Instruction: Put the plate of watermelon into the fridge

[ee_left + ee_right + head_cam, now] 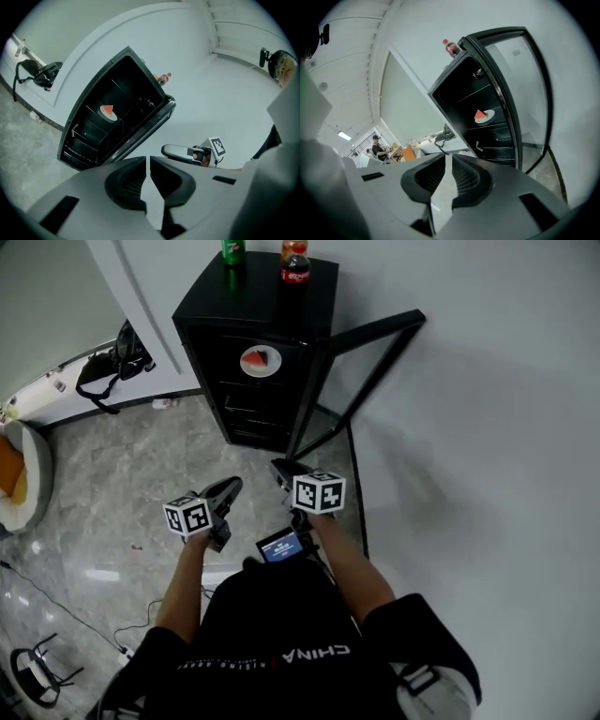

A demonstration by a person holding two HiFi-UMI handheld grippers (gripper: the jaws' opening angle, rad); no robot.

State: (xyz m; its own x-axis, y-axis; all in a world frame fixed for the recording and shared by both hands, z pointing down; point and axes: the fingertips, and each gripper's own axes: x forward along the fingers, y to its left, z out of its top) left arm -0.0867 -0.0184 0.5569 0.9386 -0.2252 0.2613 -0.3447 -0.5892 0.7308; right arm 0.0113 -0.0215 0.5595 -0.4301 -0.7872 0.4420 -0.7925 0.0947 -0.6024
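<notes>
A white plate with a slice of watermelon rests on a shelf inside the black mini fridge, whose glass door stands swung open to the right. The same plate shows in the left gripper view and again, as the plate, in the right gripper view. My left gripper and right gripper hang side by side over the floor, well short of the fridge. Both are shut with nothing between the jaws. The right gripper also appears in the left gripper view.
A green bottle and a cola bottle stand on the fridge top. A black bag lies on a white ledge at the left, beside a round seat. A white wall runs along the right. Cables and a stool are behind me.
</notes>
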